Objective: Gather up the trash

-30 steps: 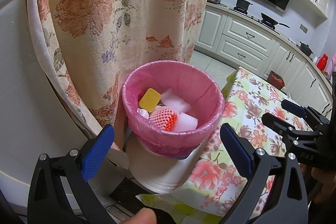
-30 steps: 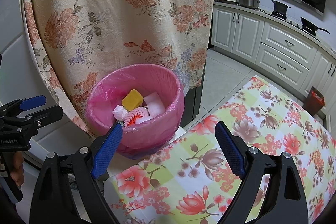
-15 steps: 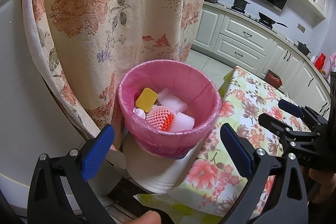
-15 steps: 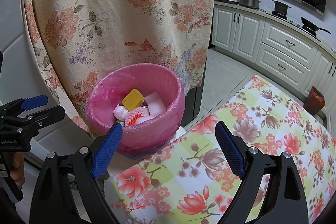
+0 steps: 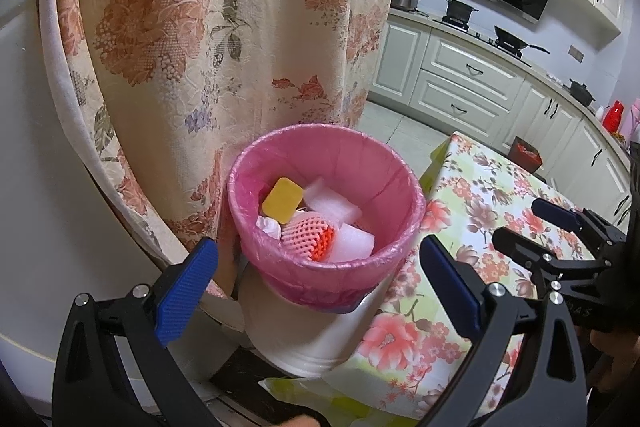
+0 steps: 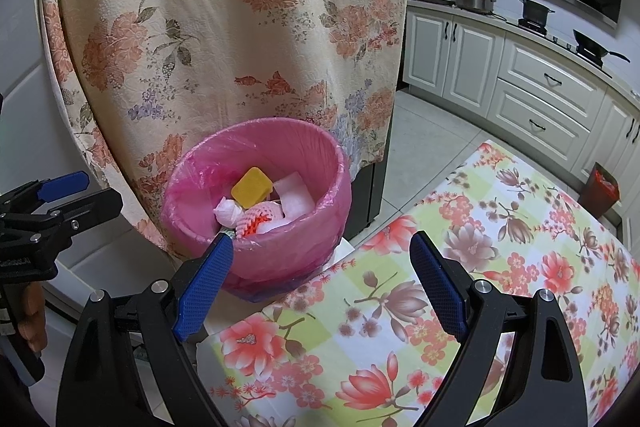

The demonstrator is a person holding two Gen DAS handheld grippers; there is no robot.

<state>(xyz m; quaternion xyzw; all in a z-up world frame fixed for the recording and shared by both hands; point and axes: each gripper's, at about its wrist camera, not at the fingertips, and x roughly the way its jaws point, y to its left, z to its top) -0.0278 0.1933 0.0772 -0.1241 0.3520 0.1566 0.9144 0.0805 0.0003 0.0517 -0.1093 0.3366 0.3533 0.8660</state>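
- Left claw (image 5: 316, 287) is spread wide and holds nothing; the bin (image 5: 326, 223) sits between and beyond its pads, toward 12 o'clock. Shutting from here would likely crush the thin pink liner (image 5: 400, 183) or tip the bin, since the rim looks wider than a sure grip allows.
- Right claw (image 6: 318, 281) is also wide open and empty, over the tabletop (image 6: 460, 267), with the bin at its 11 o'clock. Swinging toward it could snag the floral cloth's edge.
- Each claw shows in the other's view, near the bin; reaching together risks a clash.
- The bin stands beside the tabletop's corner, against the curtain (image 5: 224, 27); a nudge could catch that cloth.
- Inside lie a yellow sponge (image 5: 282, 199), foam pieces (image 5: 330, 203) and a net sleeve (image 5: 308, 237), all light; a jolt could spill them.
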